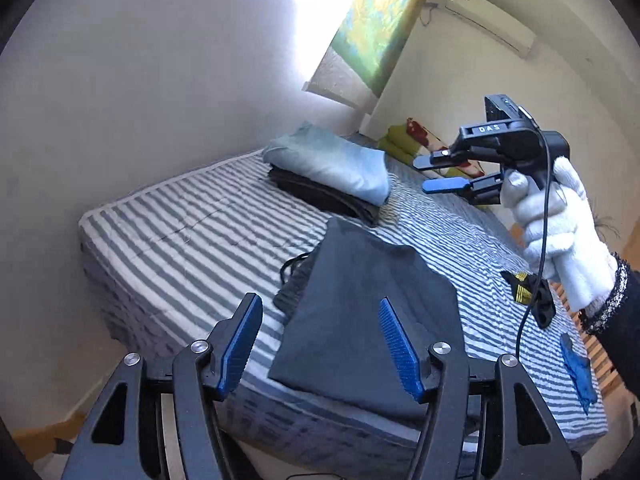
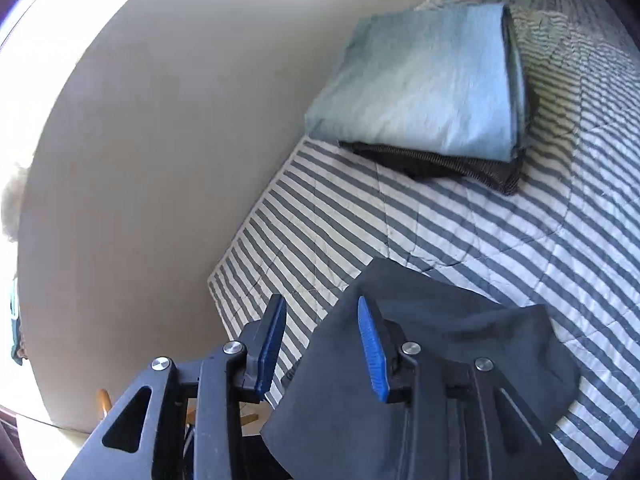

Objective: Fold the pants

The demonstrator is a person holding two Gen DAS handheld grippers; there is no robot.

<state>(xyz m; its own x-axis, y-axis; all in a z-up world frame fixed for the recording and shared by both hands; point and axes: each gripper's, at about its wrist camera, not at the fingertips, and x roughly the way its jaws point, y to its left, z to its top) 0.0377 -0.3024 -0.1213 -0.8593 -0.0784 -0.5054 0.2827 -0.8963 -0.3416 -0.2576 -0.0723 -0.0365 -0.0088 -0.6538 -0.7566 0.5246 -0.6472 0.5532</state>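
Observation:
Folded dark grey pants (image 1: 360,320) lie at the near edge of a striped bed (image 1: 192,232), a black drawstring showing at their left side. My left gripper (image 1: 319,300) hovers above them, open, with nothing between its blue pads. A white-gloved hand (image 1: 560,232) holds my right gripper (image 1: 422,176) up in the air over the bed, its jaws apart and empty. In the right wrist view that gripper (image 2: 321,300) stands open above the left edge of the pants (image 2: 440,340), with the bed cover (image 2: 480,232) showing through the gap.
A stack of folded clothes (image 1: 332,160), light blue on top of dark, sits farther back on the bed (image 2: 424,80). A grey wall (image 1: 120,100) borders the bed's left side. A small blue item (image 1: 580,372) and a black-and-yellow object (image 1: 520,288) lie at the right edge.

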